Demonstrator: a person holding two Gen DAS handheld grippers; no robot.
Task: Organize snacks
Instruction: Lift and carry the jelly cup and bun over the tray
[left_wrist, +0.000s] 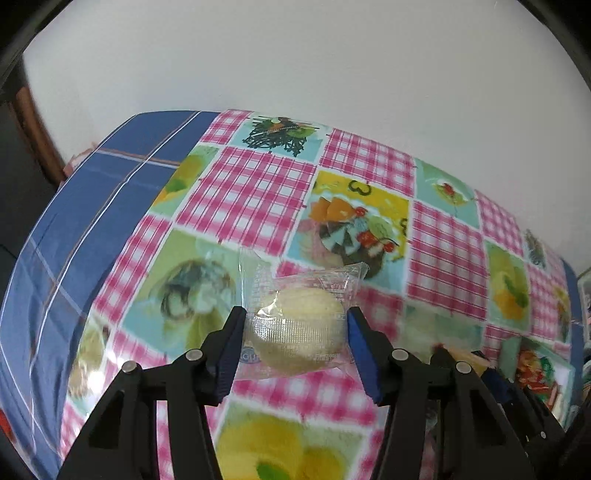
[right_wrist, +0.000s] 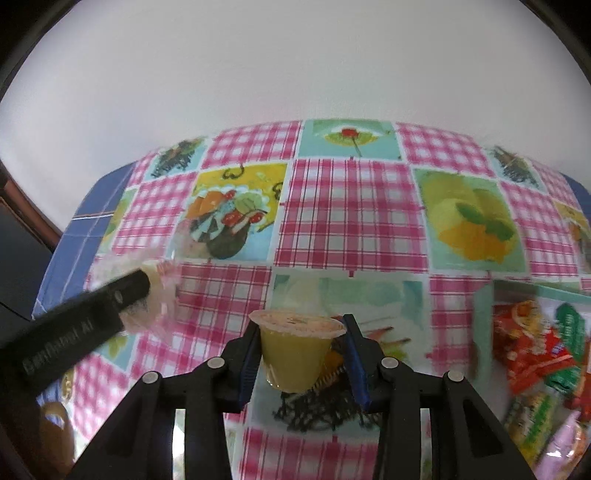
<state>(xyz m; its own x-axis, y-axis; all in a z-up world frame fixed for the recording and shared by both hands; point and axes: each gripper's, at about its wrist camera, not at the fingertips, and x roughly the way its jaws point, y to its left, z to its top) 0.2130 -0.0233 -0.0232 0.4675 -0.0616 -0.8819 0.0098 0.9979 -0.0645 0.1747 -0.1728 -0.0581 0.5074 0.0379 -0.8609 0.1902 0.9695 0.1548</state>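
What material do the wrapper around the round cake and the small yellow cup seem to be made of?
Wrapper: thin clear plastic film, glossy; the tablecloth shows through it and its sealed edges crinkle. Cake: pale, soft-looking sponge, probably. Cup: translucent plastic, apparently holding yellow jelly, under a flat peel-off lid, likely foil or film.

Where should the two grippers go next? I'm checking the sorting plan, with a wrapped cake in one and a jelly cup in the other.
Probably carry both toward the snack pile at the right edge of the table. The left gripper is shut on the wrapped cake and the right gripper on the jelly cup, so both grasps look done.
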